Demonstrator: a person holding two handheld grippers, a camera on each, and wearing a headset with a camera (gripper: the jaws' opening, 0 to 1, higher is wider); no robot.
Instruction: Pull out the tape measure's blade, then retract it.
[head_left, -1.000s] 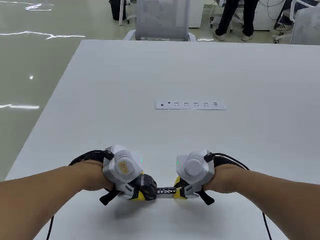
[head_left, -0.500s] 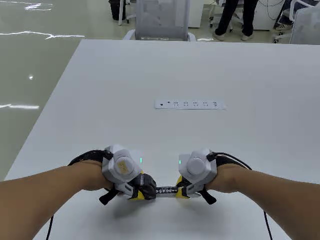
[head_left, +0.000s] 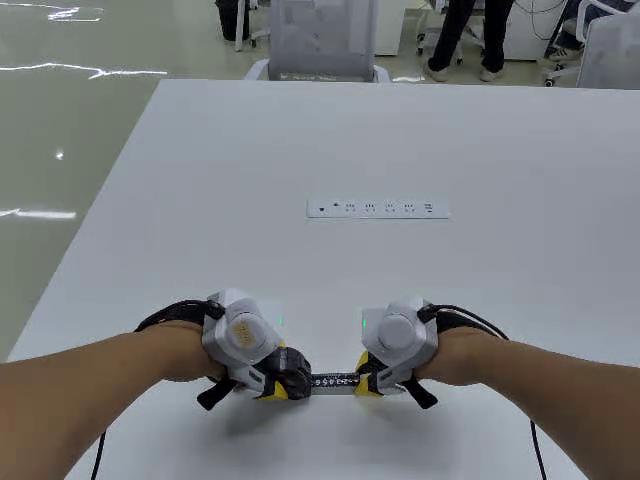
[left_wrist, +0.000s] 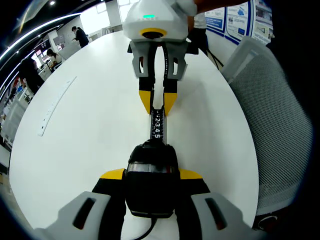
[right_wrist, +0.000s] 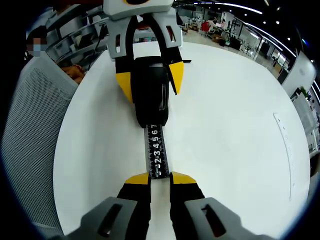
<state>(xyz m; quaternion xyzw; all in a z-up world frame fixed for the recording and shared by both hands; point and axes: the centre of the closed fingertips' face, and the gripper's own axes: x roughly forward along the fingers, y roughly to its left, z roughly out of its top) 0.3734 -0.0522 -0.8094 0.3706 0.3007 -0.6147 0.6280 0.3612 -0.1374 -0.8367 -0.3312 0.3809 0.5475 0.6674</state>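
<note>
Tape measure case (right_wrist: 150, 95) clamped by left gripper (left_wrist: 151, 175); blade (right_wrist: 156, 150) tip pinched by right gripper (right_wrist: 160, 178). Blade axis laid left-right, lower centre of head view; short length exposed.

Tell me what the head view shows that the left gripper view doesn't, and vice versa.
Head view: the person's forearms and a grey chair at the far end of the table. Left gripper view: legible numerals 2 to 5 on the blade, and a mesh chair beside the table. Shared: the left claw holding the tape measure case, the right claw pinching the blade, the power strip.
</note>
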